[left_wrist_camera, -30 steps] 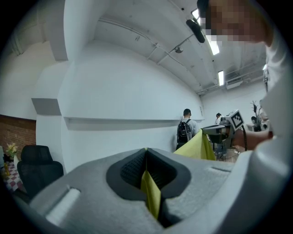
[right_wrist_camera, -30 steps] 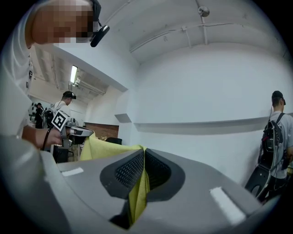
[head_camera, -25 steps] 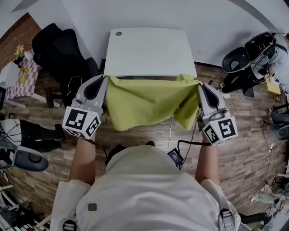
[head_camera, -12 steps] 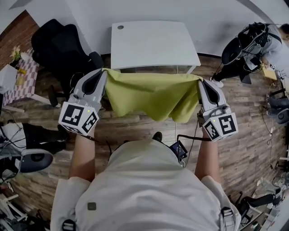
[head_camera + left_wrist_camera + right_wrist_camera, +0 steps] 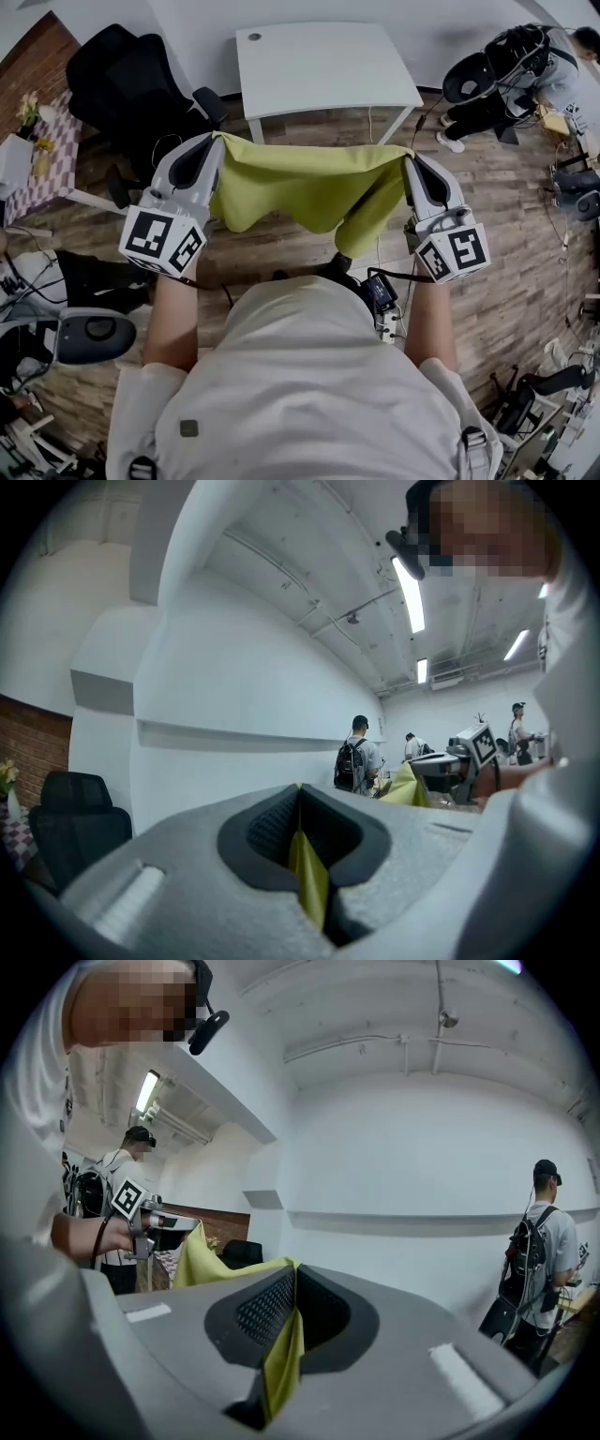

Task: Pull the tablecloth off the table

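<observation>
The yellow-green tablecloth [image 5: 300, 187] hangs in the air between my two grippers, clear of the white table [image 5: 323, 70], which stands bare beyond it. My left gripper [image 5: 217, 141] is shut on the cloth's left corner, and a yellow fold [image 5: 307, 878] is pinched between its jaws. My right gripper [image 5: 406, 157] is shut on the right corner, with cloth [image 5: 281, 1358] squeezed between its jaws. The cloth sags in the middle and droops lower near the right gripper.
A black office chair [image 5: 127, 89] stands left of the table. More chairs and gear [image 5: 506, 75] sit at the right. A checked-cloth side table [image 5: 37, 159] is at far left. People with backpacks [image 5: 356, 761] stand in the distance. Wooden floor lies below.
Both grippers have drawn the cloth back toward me and up; its far edge slid off the table, which is now bare. The grips have stayed shut.
</observation>
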### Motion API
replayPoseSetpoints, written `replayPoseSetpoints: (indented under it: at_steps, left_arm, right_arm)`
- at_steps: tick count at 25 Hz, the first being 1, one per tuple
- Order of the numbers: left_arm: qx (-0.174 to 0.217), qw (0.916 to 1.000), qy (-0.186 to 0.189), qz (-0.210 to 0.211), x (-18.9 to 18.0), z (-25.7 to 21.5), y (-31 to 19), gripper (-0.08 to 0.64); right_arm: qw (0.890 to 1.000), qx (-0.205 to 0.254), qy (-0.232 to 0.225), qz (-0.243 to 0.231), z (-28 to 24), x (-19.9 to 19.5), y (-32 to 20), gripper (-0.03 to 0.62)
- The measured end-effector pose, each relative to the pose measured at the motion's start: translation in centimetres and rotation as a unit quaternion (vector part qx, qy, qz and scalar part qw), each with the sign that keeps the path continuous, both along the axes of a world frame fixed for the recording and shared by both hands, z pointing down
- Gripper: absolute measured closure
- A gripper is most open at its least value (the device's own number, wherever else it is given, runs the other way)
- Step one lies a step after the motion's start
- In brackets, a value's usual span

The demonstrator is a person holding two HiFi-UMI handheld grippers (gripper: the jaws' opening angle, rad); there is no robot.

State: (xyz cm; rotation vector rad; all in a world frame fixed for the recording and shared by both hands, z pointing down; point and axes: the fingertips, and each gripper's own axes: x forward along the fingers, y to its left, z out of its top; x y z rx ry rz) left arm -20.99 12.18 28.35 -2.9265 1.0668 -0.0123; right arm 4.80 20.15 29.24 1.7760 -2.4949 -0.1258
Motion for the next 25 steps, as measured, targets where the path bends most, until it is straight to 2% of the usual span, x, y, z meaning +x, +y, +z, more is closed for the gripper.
replayPoseSetpoints:
  at_steps: [9,16,25]
  left_arm:
    - [-0.021,0.9996,0.012,0.017,-1.5,1.9,2.2,0.555]
    - [-0.025,0.9993,0.004,0.027,-0.7,2.3,2.7,0.556]
    - [-0.022,0.9990,0.007,0.039,0.2,1.9,3.3,0.555]
  right_arm:
    - [1.000,-0.005,0.000,-0.005,1.6,-4.8,2.4,0.574]
    - [1.000,-0.012,0.002,-0.015,1.8,-5.2,2.5,0.574]
    - [1.000,0.001,0.007,-0.016,1.1,-4.6,3.1,0.574]
